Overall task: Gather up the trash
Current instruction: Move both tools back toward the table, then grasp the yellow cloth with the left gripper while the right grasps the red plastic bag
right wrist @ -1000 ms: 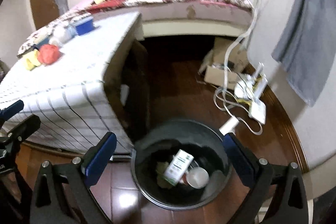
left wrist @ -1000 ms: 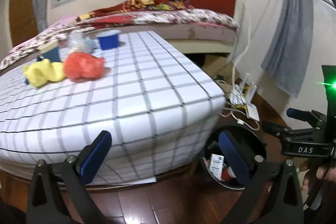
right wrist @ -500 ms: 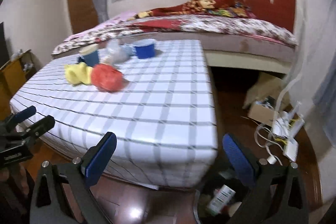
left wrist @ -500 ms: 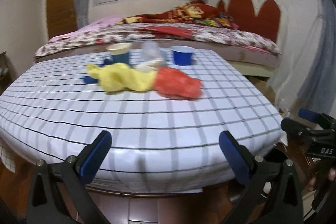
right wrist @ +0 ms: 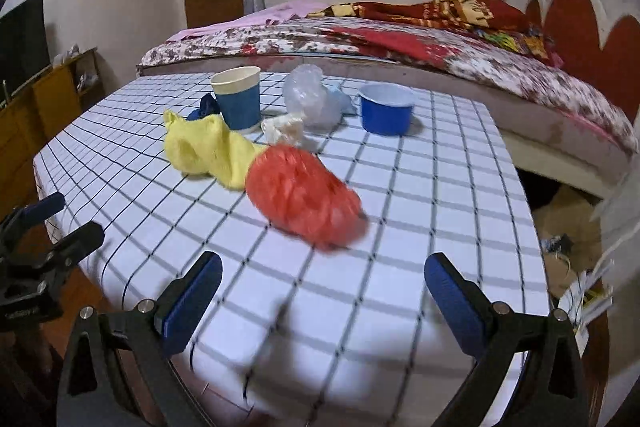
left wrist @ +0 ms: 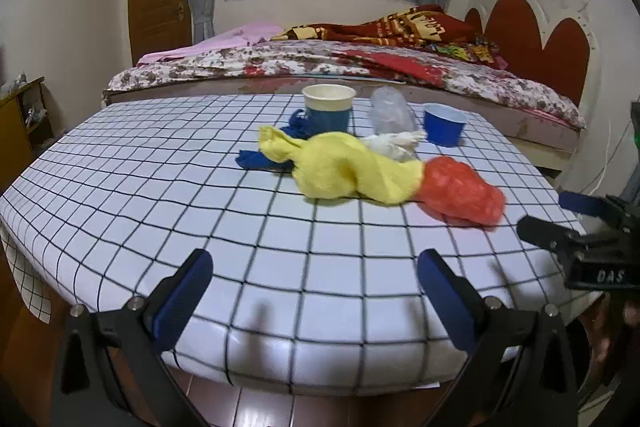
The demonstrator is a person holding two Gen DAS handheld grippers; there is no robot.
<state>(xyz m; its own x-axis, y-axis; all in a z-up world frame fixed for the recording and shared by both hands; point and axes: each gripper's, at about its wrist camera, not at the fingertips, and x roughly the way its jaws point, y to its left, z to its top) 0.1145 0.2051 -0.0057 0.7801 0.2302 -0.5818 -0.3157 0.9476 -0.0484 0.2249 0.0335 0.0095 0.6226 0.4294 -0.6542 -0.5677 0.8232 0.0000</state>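
Observation:
A crumpled red plastic bag (right wrist: 304, 195) lies on the checked table (right wrist: 400, 227), next to a yellow cloth (right wrist: 204, 151). Behind them stand a blue paper cup (right wrist: 238, 103), a clear plastic bag (right wrist: 312, 99), a white crumpled tissue (right wrist: 284, 127) and a low blue bowl (right wrist: 386, 109). The same things show in the left wrist view: red bag (left wrist: 460, 195), yellow cloth (left wrist: 344, 167), cup (left wrist: 328, 107), bowl (left wrist: 444, 125). My right gripper (right wrist: 320, 303) is open and empty, just short of the red bag. My left gripper (left wrist: 314, 299) is open and empty over the table's near edge.
A bed (left wrist: 360, 67) with patterned blankets runs behind the table. A blue cloth (left wrist: 260, 159) lies under the yellow one. A wooden shelf (right wrist: 52, 87) stands at the left. Cables and a box (right wrist: 568, 227) lie on the floor at the right.
Both grippers swung up from the bin on the floor to face the table top. The right one has closed in on the red bag. Both stayed open.

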